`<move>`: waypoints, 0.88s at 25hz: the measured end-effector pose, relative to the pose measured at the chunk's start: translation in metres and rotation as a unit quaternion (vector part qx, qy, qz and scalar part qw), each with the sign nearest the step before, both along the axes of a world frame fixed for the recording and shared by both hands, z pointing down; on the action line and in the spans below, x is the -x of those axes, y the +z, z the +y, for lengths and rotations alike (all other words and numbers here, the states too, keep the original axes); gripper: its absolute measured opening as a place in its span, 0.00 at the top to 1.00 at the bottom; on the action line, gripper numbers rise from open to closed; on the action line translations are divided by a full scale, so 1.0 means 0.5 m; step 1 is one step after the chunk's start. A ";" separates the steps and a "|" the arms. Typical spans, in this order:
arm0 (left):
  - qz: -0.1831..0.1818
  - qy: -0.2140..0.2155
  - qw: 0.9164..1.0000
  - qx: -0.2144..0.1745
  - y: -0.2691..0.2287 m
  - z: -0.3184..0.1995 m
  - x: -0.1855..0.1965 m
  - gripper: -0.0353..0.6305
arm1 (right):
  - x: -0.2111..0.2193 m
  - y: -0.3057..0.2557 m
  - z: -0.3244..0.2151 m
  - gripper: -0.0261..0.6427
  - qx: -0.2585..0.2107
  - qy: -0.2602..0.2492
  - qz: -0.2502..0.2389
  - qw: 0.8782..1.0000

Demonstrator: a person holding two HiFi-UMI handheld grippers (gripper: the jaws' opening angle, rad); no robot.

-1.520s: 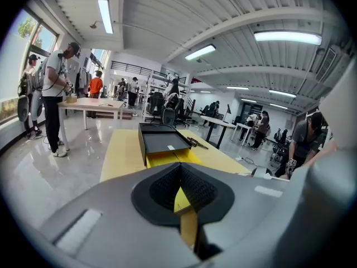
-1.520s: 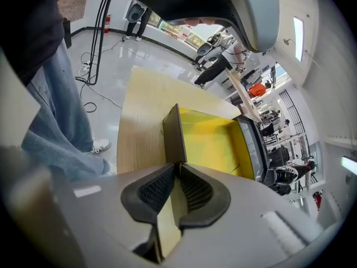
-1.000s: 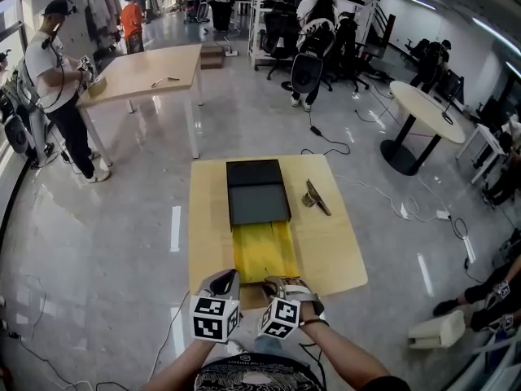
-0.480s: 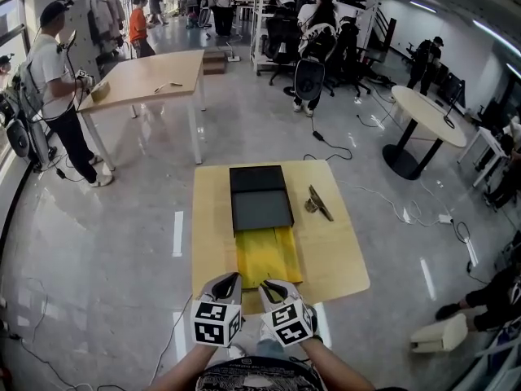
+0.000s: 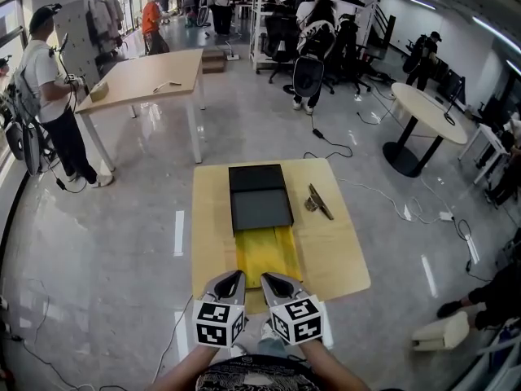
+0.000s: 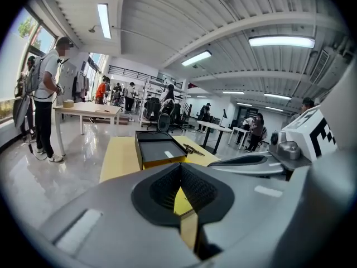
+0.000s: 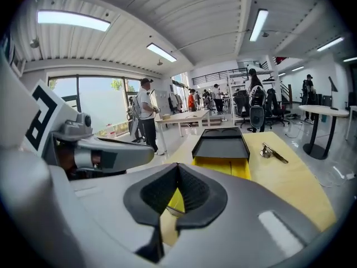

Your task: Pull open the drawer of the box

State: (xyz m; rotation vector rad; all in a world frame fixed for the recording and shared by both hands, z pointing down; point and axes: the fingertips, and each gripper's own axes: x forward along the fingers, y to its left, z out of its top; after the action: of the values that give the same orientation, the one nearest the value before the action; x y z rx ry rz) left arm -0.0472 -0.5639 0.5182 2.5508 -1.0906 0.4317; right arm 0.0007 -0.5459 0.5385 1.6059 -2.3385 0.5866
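Item: low wooden bench [image 5: 213, 218], rectangular, standing alone on a glossy grey floor [image 5: 122, 235] with free room off all four edges; on it, a black box [image 5: 259, 192] lying flat toward the far edge, roughly midway across; its yellow drawer [image 5: 267, 251] drawn out toward the near edge, its near end close to the bench's near edge; a bare strip of bench runs left of box and drawer, a wider one runs right; on the right strip, a small metal tool [image 5: 317, 200] just beside the box, apart from it; left claw [image 5: 232, 276] and right claw [image 5: 269, 278] held side by side at the near edge, tips pointing far, over the near end of the drawer; left claw closed, pads meeting at the tips with nothing between them; right claw likewise closed and empty; through the hollow behind each pair of pads the yellow of the drawer shows; contact between claws and drawer cannot be told; surroundings: a second, taller bench [image 5: 151, 76] far left, well apart, with a person [image 5: 49, 88] at its left end; a round table [image 5: 427, 108] far right; a dark cable [image 5: 326, 141] on the floor beyond the far edge.
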 end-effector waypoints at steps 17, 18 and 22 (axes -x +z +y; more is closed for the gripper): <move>-0.002 0.006 1.000 0.001 -0.014 0.029 -0.078 0.93 | -0.073 -0.028 0.022 0.95 -0.004 0.004 -0.010 1.000; -0.002 0.007 1.000 0.002 -0.005 0.035 -0.092 0.93 | -0.087 -0.019 0.028 0.95 -0.004 0.004 -0.010 1.000; -0.003 0.007 1.000 0.003 0.015 0.033 -0.114 0.93 | -0.109 -0.001 0.025 0.95 -0.004 0.003 -0.010 1.000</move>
State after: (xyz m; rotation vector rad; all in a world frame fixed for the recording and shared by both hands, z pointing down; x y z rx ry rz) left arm 0.0099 -0.5474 0.5259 2.5550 -1.0716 0.4467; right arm 0.0553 -0.5335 0.5380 1.6177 -2.3529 0.5982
